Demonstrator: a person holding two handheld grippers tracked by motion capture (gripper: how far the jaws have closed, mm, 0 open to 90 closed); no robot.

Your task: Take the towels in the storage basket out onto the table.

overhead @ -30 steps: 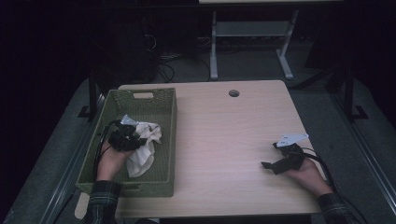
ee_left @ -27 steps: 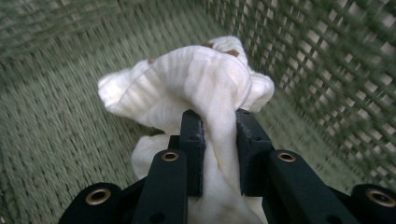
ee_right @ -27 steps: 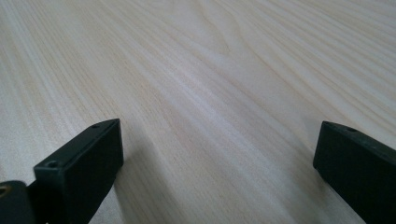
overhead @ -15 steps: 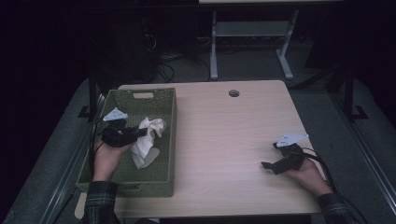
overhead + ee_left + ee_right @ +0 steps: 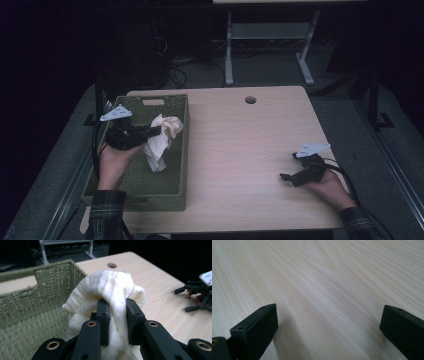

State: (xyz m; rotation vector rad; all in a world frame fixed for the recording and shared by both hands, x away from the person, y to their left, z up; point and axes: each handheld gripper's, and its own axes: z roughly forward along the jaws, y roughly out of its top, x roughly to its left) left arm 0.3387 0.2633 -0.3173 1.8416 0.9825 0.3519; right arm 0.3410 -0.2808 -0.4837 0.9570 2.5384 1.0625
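Table (image 5: 240,150): light wood top filled the middle of the high view, with a round cable hole (image 5: 250,100) near its far edge; the wide stretch between the basket and the lower right lay bare.
Basket (image 5: 177,165): green woven tray sat along the table's left side, its long wall running up the frame; a handle slot showed in the far wall at upper left.
Cloth (image 5: 161,137): cream rag hung above the basket's upper right part, bunched at the top and trailing down toward the basket floor; in the left gripper view it (image 5: 110,287) bulged over and between the jaw tips.
Left hand (image 5: 112,160): rose from the lower left over the basket, forearm in a plaid sleeve, wrist turned so the tool pointed right across the frame.
Left gripper (image 5: 157,131): jaws were pinched onto a fold of the cloth, only a narrow gap between them, packed with fabric.
Right hand (image 5: 332,186): rested at the lower right of the table, near the front edge.
Right gripper (image 5: 286,176): jaws stood wide apart and held nothing, lying low over bare wood and pointing left; in the right gripper view only table grain lay between them.
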